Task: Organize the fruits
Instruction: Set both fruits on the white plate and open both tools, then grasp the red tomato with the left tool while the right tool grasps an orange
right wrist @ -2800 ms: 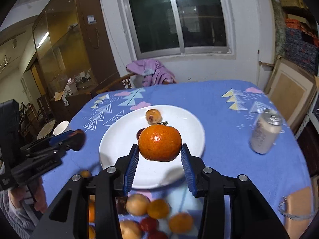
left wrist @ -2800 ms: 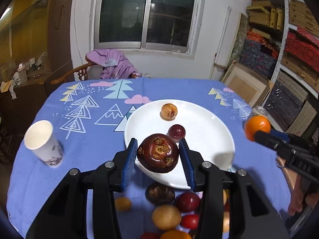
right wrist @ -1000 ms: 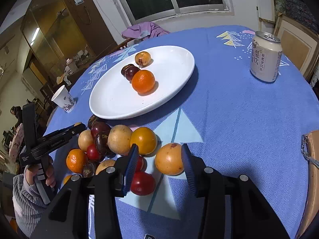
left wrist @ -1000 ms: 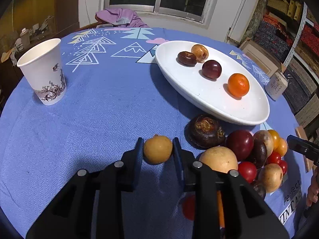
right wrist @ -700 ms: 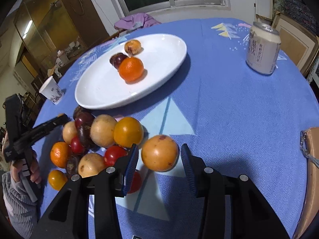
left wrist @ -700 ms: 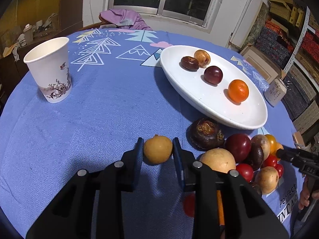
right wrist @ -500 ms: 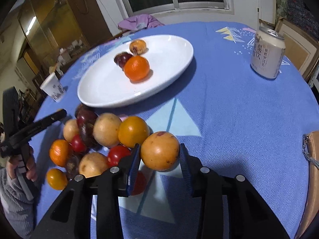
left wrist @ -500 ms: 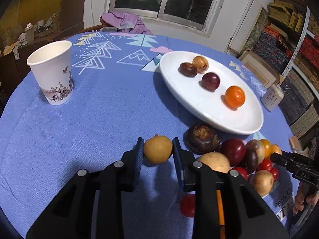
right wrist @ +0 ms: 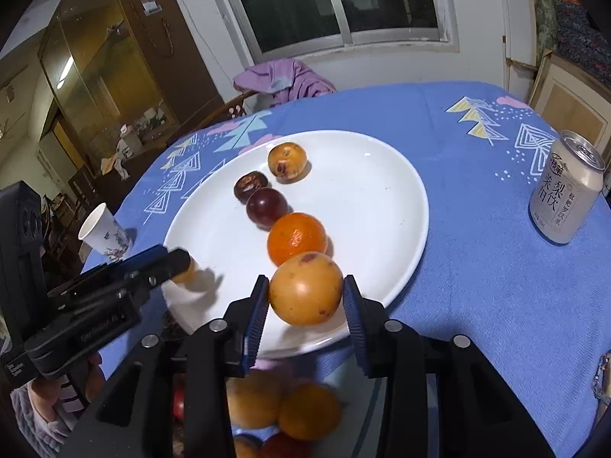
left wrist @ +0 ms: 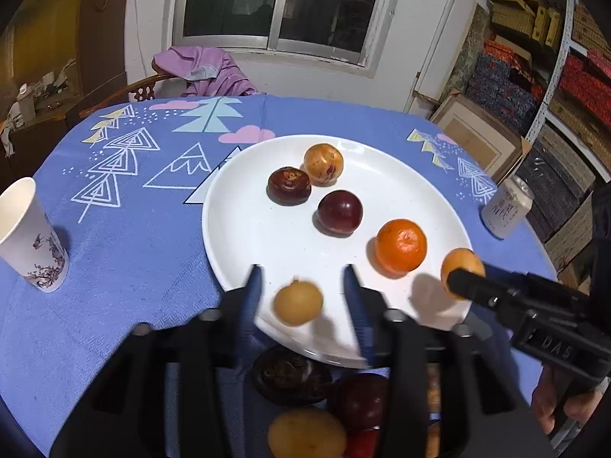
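paper cup [left wrist: 28, 240] at table's left edge, drink can [right wrist: 565, 194] right, purple cloth [left wrist: 206, 72] on chair

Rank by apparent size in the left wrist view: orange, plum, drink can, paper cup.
1. Paper cup, though it sits near the edge of the fisheye, so its size is unsure.
2-3. Drink can and orange look about alike.
4. Plum.

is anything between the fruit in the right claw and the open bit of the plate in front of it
Yes. The bright orange mandarin sits on the white round plate directly ahead of the yellow-orange round fruit held in the right claw. Bare plate lies to its right, with nothing visible blocking that side.
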